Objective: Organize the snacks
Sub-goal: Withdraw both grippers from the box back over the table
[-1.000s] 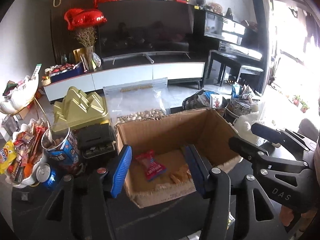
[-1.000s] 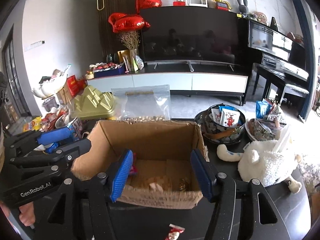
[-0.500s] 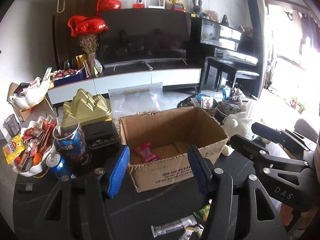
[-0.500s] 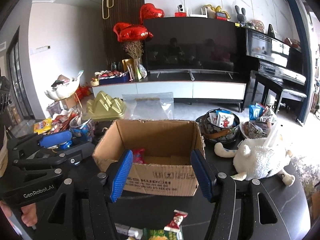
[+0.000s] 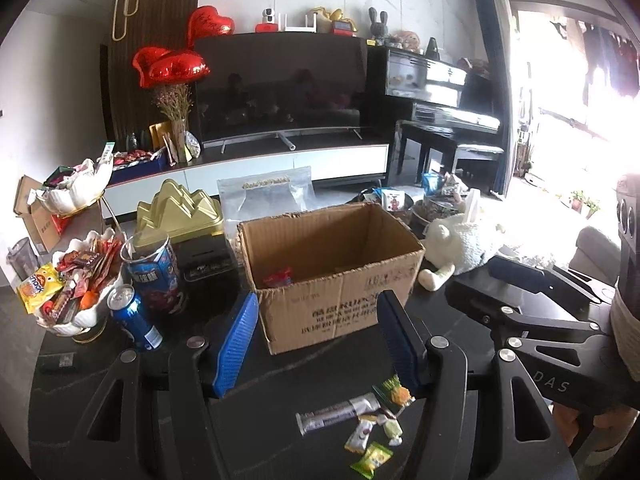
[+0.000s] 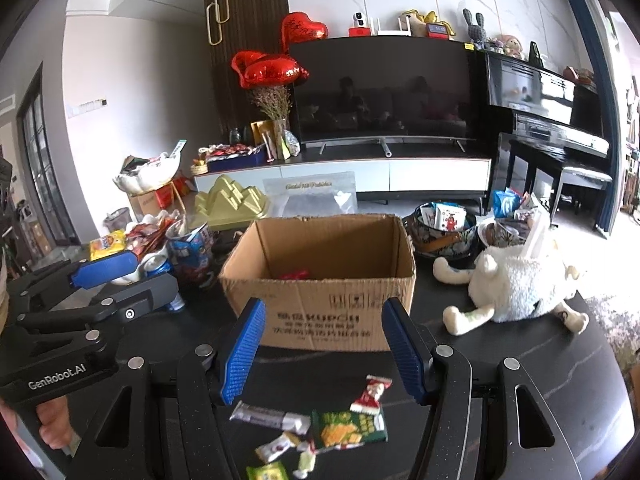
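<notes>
Snacks (image 6: 312, 432) lie loose on the dark table (image 6: 520, 364) in front of the box (image 6: 320, 276), which already holds a red packet (image 5: 279, 276). Going left to right, the left gripper (image 5: 316, 346) hangs empty, its jaws apart and just widened, and the right gripper (image 6: 322, 350) hangs likewise, jaws apart on nothing. Judging by the pile, each should drop straight onto a single wrapper, pinch it flat against the table, and lift clear of the box's near wall before letting go.
</notes>
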`<state>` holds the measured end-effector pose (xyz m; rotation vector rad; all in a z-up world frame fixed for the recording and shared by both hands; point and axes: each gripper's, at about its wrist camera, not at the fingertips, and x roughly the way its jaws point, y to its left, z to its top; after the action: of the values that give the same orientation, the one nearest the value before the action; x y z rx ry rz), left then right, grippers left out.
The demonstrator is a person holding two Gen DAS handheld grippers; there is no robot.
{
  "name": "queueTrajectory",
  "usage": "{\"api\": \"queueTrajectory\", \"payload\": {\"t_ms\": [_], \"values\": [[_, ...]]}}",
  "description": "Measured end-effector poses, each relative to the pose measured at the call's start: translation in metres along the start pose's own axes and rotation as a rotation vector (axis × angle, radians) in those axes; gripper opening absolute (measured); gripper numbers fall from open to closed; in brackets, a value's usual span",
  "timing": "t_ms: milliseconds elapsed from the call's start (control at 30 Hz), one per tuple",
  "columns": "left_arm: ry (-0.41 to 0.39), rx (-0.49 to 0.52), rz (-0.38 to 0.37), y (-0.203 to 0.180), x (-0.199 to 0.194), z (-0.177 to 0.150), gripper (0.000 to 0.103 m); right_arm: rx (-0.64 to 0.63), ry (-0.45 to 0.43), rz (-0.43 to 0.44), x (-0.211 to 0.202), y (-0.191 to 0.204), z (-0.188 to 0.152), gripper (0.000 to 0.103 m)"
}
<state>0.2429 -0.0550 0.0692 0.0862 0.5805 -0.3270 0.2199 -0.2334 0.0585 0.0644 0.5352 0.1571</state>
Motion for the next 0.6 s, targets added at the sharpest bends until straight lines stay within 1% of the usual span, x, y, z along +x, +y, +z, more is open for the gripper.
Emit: {"api": "queueTrajectory", "payload": {"t_ms": [233,433,600], "values": [[-0.008,0.008,-0.012,-0.01,-0.018,-0.022,0.061,-0.014,0.015,0.01,-0.016,0.004,-0.024,0.061],[-0.014,0.034,-0.002,-0.019,-0.027,-0.043,0.061,-0.026,0.045,0.016,-0.022,0.004,-0.049,0.061],[0.017,0.036,-0.026,-0.023,-0.024,-0.065,0.061,-0.021,0.078,0.034,-0.022,0.004,-0.069,0.061]]}}
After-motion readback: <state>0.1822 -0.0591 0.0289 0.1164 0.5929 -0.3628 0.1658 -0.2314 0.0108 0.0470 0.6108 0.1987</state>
